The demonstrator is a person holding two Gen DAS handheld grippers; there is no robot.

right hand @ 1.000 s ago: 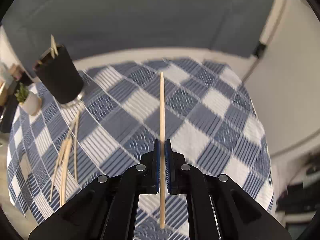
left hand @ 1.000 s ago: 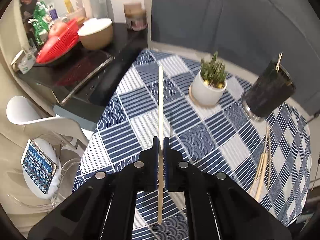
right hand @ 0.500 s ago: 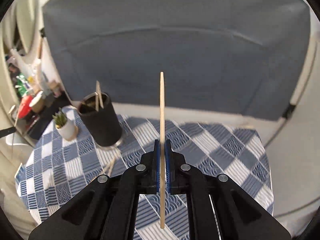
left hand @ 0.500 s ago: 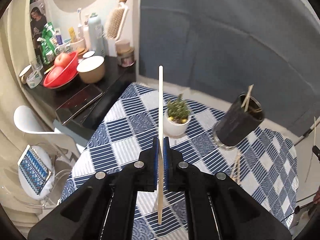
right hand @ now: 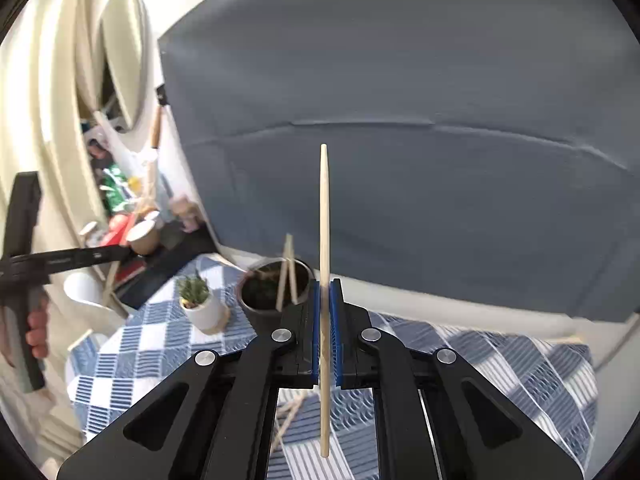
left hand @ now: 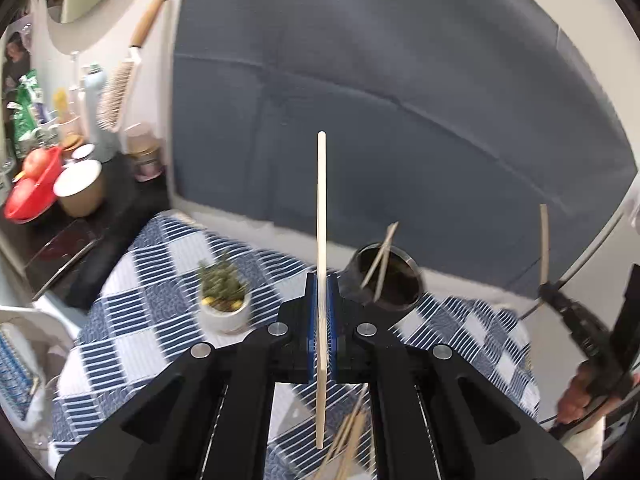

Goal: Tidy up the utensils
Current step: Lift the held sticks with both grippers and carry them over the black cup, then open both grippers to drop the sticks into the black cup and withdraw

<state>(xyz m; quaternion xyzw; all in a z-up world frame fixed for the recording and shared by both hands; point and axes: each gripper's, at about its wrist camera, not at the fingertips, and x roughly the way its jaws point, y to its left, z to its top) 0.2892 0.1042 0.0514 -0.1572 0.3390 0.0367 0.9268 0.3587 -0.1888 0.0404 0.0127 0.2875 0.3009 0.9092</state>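
Observation:
My left gripper is shut on a wooden chopstick that stands upright between its blue pads. My right gripper is shut on a second wooden chopstick, also upright. A dark cylindrical holder with two chopsticks in it stands on the blue-and-white checked table, just beyond and right of my left gripper. It also shows in the right wrist view, just left of my right gripper. Several loose chopsticks lie on the cloth below my left gripper.
A small cactus in a white pot stands left of the holder. A dark counter with a red basket, a bowl and bottles lies at far left. A grey padded wall is behind the table. The other hand-held gripper shows at right.
Both grippers have lifted and tilted up, away from the tabletop, each still holding its chopstick. The holder now sits close in front of both grippers. Each gripper has come into the other's view.

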